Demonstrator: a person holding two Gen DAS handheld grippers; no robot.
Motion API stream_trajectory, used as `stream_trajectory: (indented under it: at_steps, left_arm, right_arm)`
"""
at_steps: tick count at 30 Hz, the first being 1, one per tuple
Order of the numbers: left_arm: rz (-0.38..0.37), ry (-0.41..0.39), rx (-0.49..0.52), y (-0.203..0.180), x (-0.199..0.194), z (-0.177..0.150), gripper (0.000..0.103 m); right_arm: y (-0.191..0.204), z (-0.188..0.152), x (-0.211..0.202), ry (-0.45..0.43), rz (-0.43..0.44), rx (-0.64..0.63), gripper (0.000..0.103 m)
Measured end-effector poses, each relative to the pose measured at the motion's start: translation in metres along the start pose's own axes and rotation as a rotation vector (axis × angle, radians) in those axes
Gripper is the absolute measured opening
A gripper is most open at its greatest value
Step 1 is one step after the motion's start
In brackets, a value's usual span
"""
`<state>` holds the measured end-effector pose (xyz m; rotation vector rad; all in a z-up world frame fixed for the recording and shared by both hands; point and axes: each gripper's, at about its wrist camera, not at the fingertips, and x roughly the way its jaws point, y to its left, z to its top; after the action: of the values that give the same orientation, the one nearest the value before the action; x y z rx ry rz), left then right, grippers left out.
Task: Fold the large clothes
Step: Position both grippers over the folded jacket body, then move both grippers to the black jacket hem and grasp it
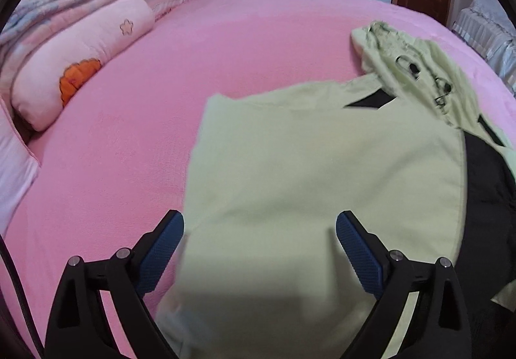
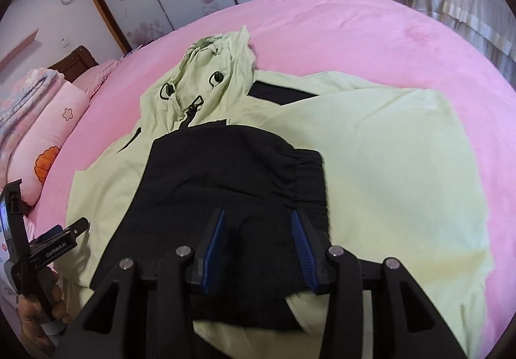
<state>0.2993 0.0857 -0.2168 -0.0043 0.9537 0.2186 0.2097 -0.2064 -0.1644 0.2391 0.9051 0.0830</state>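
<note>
Your jacket, pale green with a black panel, lay spread on the pink bed, its long axis running away from you toward the hood at the far end. Your right tongs hovered right over the black panel near the hem, jaws partway apart with nothing visibly pinched between them. Your left tongs stood wide and empty above a folded green flap, so the right hand was probably nearer the next grab. Pillows and a folded quilt sat well apart by the headboard; nothing blocked the fold.
</note>
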Motion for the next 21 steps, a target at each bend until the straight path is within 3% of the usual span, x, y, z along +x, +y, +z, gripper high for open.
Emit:
stream_trajectory:
  at_steps: [7, 14, 18, 21]
  left_arm:
    - [-0.056, -0.171, 0.024, 0.000, -0.133, -0.016, 0.096]
    - [-0.125, -0.304, -0.006, 0.017, -0.260, -0.052, 0.096]
    - [-0.166, -0.367, 0.008, 0.022, -0.319, -0.085, 0.096]
    - [-0.165, -0.344, 0.019, 0.027, -0.345, -0.110, 0.096]
  right_arm:
    - [0.012, -0.020, -0.101, -0.108, 0.050, -0.023, 0.044]
    - [0.023, -0.051, -0.214, -0.200, 0.087, -0.098, 0.055]
    - [0.020, -0.084, -0.274, -0.252, 0.084, -0.135, 0.060]
    - [0.017, -0.108, -0.302, -0.266, 0.060, -0.173, 0.062]
